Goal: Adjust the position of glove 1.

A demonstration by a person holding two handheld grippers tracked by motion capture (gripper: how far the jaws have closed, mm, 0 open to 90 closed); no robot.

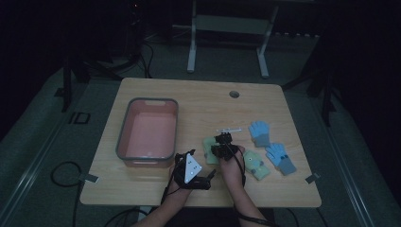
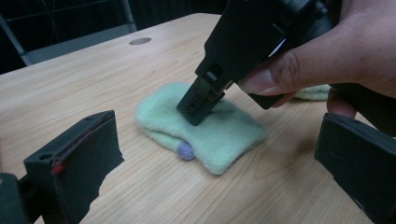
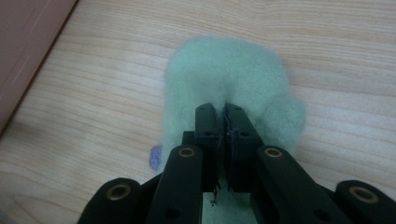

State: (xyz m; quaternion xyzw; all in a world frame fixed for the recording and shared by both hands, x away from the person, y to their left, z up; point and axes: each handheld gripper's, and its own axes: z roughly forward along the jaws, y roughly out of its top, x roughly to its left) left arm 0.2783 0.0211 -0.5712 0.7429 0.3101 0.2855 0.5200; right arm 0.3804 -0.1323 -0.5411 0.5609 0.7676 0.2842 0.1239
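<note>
Green mitten: it lies flat on the table, centre of the left gripper view, a small purple dot at its near edge; in the high view it sits just below mid-frame, right of the bin.
Right gripper: your jaws are closed, tips together and pressed into the mitten's fleece; whether fabric is pinched between them cannot be told.
Right hand: yours wraps the gripper body, upper right of the left gripper view.
Left gripper: your jaws stand wide apart, one at lower left and one at right edge, with the mitten beyond them, untouched.
Second green mitten: lower centre-right in the high view, just right of your hand.
Blue gloves: two, right of centre, near each other.
Pink bin: grey-rimmed, left of centre, well apart from the mittens.
</note>
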